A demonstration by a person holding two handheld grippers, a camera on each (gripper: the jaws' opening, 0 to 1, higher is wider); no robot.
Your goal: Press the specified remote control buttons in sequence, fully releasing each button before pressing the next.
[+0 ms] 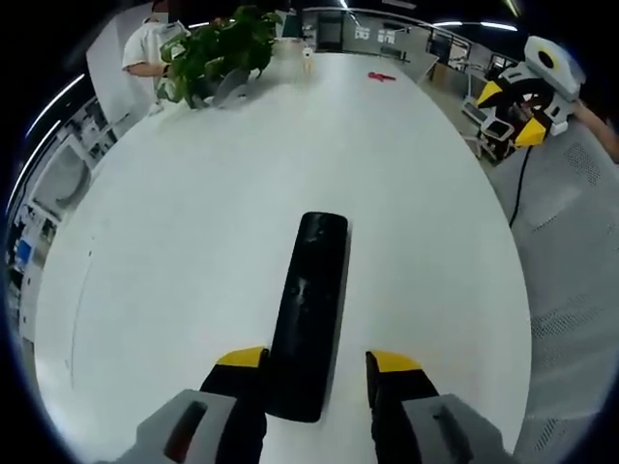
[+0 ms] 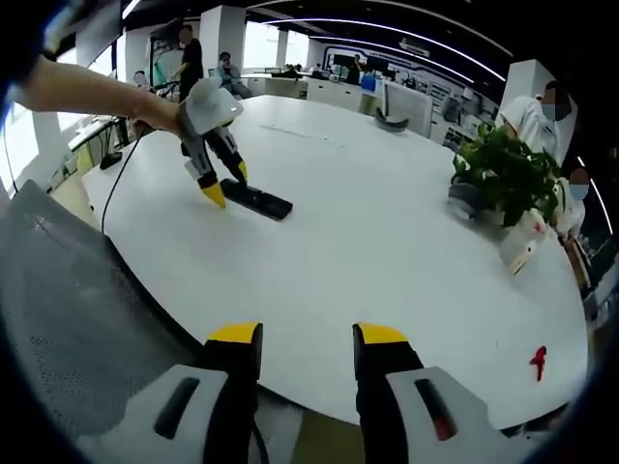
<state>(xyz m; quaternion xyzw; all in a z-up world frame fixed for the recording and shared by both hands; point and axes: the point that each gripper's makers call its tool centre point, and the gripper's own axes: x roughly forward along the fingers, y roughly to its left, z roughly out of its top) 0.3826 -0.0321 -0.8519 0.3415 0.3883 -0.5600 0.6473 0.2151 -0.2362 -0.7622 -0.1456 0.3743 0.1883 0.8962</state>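
I see the black remote control point(image 1: 309, 314) lying flat on the white bench point(image 1: 193, 251), its near end between my left gripper point(image 1: 314, 362) fingers, spread and not gripping. My right gripper point(image 2: 308, 338) hangs well apart, fingers parted and empty.

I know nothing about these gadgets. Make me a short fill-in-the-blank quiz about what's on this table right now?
1. The black remote control lies on a ____ table.
2. The remote's near end sits between the jaws of the ____ gripper.
3. The potted plant has ____ leaves.
4. The small object near the table's edge is ____.

Answers: white; left; green; red
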